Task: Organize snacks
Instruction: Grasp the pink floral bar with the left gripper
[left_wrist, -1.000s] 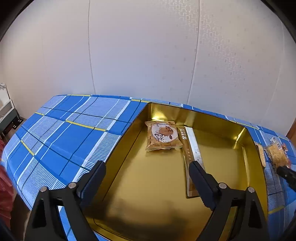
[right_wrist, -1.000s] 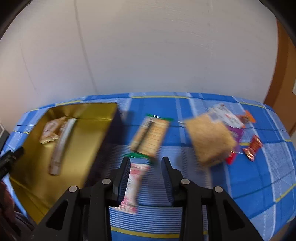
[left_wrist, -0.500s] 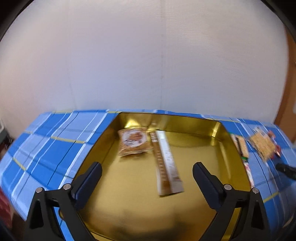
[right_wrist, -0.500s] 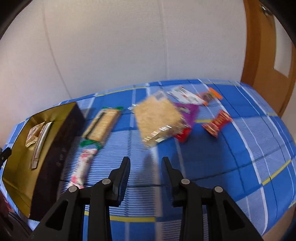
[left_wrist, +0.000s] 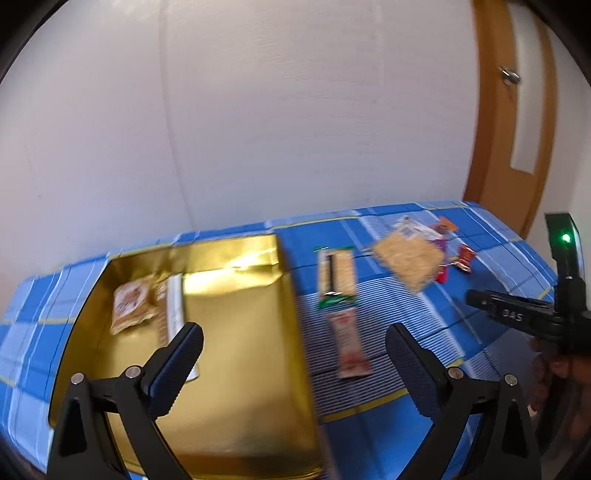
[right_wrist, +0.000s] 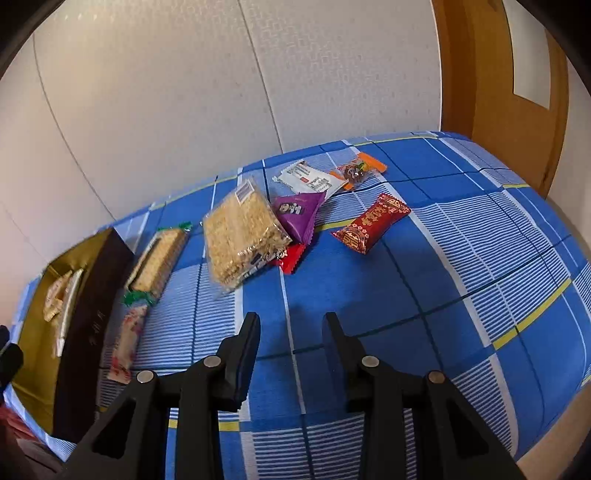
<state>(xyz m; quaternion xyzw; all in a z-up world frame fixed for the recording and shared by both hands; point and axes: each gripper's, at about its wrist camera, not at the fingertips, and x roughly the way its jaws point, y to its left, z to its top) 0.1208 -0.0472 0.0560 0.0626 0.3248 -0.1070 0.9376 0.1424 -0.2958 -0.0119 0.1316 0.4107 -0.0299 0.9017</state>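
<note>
White wall panels and a wooden door (right_wrist: 517, 74) back a table covered w/ a blue plaid cloth (right_wrist: 461, 277). At the cloth's left end sits a gold-lined box (left_wrist: 240, 332) w/ dark outer wall; inside, near its far-left corner, lie a round-cookie packet (left_wrist: 131, 304) and, just beside it, a long white-and-brown bar (left_wrist: 173, 302). Outside the box, just beside its wall: a green-ended cracker pack (right_wrist: 159, 258) and, nearer the camera, a pink stick wrapper (right_wrist: 127, 339), end to end. Farther right, a clear noodle-brick pack (right_wrist: 240, 240) overlaps a small red sachet (right_wrist: 290, 258) and touches a purple triangular packet (right_wrist: 299, 214); behind these a white label packet (right_wrist: 310, 179) and an orange-ended candy (right_wrist: 360, 170); a red patterned candy (right_wrist: 371, 223) lies apart to the right. Left gripper (left_wrist: 295, 363): jaws wide apart, nothing between them, above the box's right wall and the pink stick. Right gripper (right_wrist: 290, 336): jaws narrowly apart, nothing between them, over bare cloth near the snack cluster; also seen at the right edge of the left wrist view, held by a hand (left_wrist: 565, 387).
</note>
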